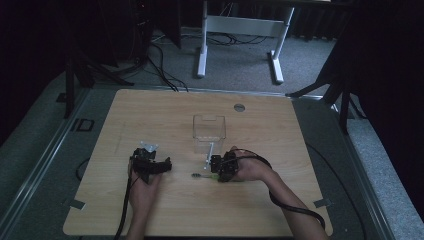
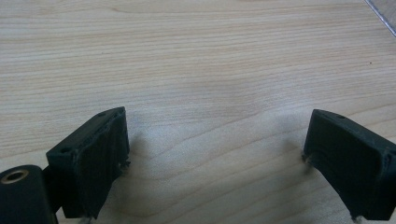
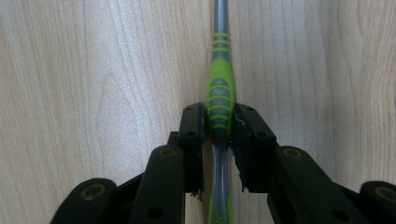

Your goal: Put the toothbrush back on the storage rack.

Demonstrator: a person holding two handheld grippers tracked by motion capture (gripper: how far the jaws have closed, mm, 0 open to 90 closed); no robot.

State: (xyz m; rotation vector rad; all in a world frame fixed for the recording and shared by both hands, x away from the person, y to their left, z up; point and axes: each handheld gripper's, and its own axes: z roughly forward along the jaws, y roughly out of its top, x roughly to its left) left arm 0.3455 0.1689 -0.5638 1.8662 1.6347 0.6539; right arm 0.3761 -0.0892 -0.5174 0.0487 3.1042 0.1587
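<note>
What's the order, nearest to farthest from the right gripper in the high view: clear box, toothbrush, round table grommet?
1. Toothbrush: between the right gripper's jaws.
2. Clear box: just beyond it, mid-table.
3. Grommet: near the table's far edge.

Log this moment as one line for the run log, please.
right gripper: shut on toothbrush, lying on table | left gripper: open, nothing between jaws | clear box: upright beyond the toothbrush

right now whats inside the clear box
Nothing visible inside the clear box; bare table shows through its walls. The toothbrush lies outside it, clamped in the right gripper.
</note>
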